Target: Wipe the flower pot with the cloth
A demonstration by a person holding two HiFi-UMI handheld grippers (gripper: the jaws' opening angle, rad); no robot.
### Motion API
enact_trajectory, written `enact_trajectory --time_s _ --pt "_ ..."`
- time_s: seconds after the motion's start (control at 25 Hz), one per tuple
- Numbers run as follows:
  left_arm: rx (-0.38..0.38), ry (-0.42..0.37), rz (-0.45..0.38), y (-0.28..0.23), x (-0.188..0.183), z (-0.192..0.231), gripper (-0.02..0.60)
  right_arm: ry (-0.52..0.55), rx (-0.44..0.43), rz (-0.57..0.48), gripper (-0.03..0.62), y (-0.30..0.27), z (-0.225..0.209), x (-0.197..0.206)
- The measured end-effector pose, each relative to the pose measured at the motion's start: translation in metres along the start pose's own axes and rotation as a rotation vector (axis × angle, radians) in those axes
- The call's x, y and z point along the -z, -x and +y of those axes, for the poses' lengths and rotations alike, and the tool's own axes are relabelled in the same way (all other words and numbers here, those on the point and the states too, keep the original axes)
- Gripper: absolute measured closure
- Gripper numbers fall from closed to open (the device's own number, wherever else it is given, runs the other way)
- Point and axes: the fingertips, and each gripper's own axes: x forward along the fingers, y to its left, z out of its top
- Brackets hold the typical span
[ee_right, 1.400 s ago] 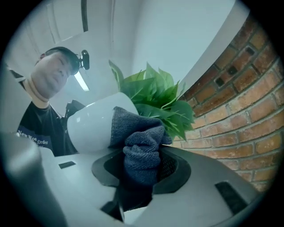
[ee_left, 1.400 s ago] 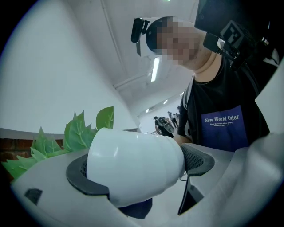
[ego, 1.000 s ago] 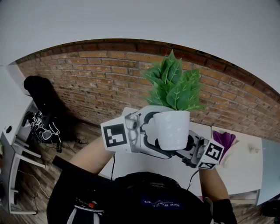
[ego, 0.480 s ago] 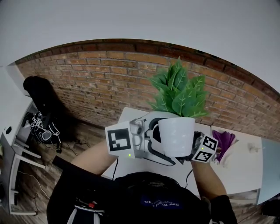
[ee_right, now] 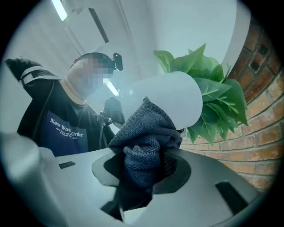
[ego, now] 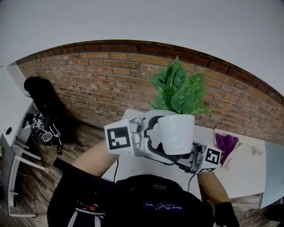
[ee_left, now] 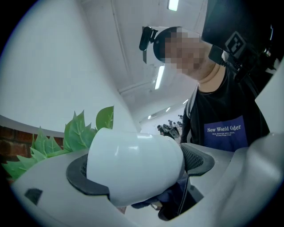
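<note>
Two tongs up in front of the person's chest, above a white bench (ego: 128,168). Left tongs (ee_left: 140,168) spread wide and clamped on the flower pot (ego: 176,133), one dark pad against each side of the white wall; holds it off the bench. Right tongs (ee_right: 142,170) pinching a bunched grey-blue cloth (ee_right: 144,142), with the top of the bundle pressed against the pot's lower side. Green leaves (ego: 177,88) fanning up from the rim, in front of the wall in the head view.

Nothing else close to the pot. To the right, on the bench, a purple thing (ego: 226,144) beside something pale, well apart from both tongs; too small to name. Dark shirt (ee_left: 226,128) of the person just behind the pot in the left gripper view.

Beyond the bench, a red brick wall (ego: 97,84) under a plain white upper wall. Wooden floor (ego: 35,186) at the left, with a dark heap (ego: 42,97) and cables beside white furniture. Strip lights (ee_left: 173,4) on the ceiling.
</note>
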Motion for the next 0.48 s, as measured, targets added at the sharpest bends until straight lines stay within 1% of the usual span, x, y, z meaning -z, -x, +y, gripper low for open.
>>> enact_trajectory --time_s 0.04,0.08,0.16,0.24,0.28,0.36,0.4,0.48 --pt "-0.012 -0.012 0.015 0.003 0.003 0.003 0.057 0.008 0.017 0.013 0.465 0.007 -0.002 0.002" --pt "-0.026 -0.018 0.028 0.006 0.006 0.007 0.057 0.004 0.057 0.016 0.465 0.017 -0.008 0.002" --pt "-0.062 -0.012 0.056 0.012 0.013 0.013 0.057 -0.024 0.195 -0.021 0.465 0.048 -0.030 -0.006" --pt "-0.105 -0.014 0.114 0.012 0.029 0.016 0.057 -0.028 0.350 -0.084 0.465 0.083 -0.049 -0.027" --pt "-0.125 -0.022 0.155 0.009 0.040 0.016 0.057 -0.005 0.416 -0.095 0.465 0.096 -0.054 -0.038" --pt "-0.151 -0.043 0.244 0.000 0.063 0.016 0.057 0.086 0.518 -0.046 0.465 0.105 -0.058 -0.056" --pt "-0.159 -0.048 0.284 -0.003 0.073 0.018 0.057 0.140 0.551 -0.004 0.464 0.098 -0.059 -0.063" --pt "-0.171 -0.044 0.344 -0.005 0.085 0.024 0.057 0.239 0.574 0.069 0.464 0.071 -0.057 -0.075"
